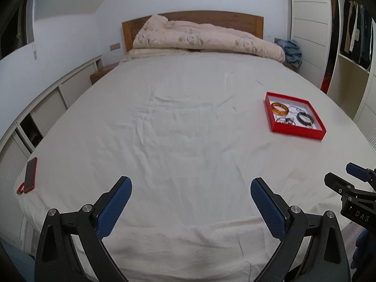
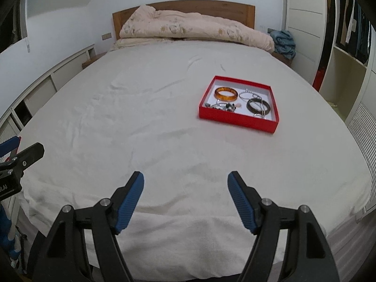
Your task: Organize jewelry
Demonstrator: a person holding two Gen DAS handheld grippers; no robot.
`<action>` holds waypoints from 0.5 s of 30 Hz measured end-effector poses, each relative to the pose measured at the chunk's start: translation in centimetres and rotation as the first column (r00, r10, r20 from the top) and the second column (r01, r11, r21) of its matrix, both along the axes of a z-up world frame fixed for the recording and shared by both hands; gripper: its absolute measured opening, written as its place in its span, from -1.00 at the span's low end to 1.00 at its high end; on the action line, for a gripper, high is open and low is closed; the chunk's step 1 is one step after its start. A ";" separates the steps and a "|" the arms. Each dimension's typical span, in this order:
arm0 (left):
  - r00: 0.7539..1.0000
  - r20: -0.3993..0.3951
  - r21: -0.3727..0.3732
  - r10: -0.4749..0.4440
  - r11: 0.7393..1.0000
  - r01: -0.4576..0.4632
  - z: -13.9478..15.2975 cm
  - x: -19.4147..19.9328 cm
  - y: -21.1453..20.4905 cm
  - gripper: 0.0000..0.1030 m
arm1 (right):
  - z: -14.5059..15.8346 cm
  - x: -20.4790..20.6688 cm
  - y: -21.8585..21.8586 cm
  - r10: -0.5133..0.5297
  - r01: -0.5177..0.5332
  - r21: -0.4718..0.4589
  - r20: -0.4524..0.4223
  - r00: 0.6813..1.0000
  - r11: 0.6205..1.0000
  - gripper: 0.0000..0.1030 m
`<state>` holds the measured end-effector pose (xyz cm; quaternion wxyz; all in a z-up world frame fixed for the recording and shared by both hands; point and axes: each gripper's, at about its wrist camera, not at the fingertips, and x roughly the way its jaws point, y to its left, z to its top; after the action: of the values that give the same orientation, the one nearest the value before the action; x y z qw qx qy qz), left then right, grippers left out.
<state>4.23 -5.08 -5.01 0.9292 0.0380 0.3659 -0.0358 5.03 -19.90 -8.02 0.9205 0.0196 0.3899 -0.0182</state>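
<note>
The left tool hung released above the near end of the bed, its blue pads spread wide with nothing between them. The right tool was likewise released, jaws apart and empty, over the same wrinkled white sheet. Each tool showed at the edge of the other's view, the two held side by side and apart. Ahead and to the right of both, well beyond the fingertips, a shallow red tray lay flat on the sheet. Inside it, an amber bangle sat toward the far left corner, a dark bangle toward the near right, a thin silvery chain between and behind them, partly draped over the dark bangle, and a tangle of small silver pieces along the near left wall; their exact kind was too small to tell. At the bed's left edge a phone in a red case lay flat, well apart from the tray. At the far end a pale quilt was heaped against a wooden headboard, with a blue cloth bundled just beside it on the right. An open wardrobe with hanging clothes stood along the right wall.
</note>
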 end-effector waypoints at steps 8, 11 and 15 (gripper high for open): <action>0.999 -0.042 -0.004 -0.001 1.000 0.001 -1.6 1.1 0.1 0.94 | -1.5 0.7 -0.2 -0.015 0.015 0.007 -0.032 0.999 1.000 0.41; 0.999 -0.051 -0.003 -0.002 1.000 0.002 -1.9 1.3 0.1 0.94 | -1.9 0.8 -0.3 -0.021 0.022 0.007 -0.040 0.999 1.000 0.41; 0.998 -0.060 -0.001 -0.005 1.000 0.005 -2.3 1.5 0.0 0.94 | -2.1 1.1 -0.3 -0.026 0.026 0.007 -0.046 0.999 1.000 0.41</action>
<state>5.70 -5.04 -7.29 0.9178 0.0373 0.3933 -0.0396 6.12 -20.24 -10.16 0.9108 0.0278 0.4109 -0.0293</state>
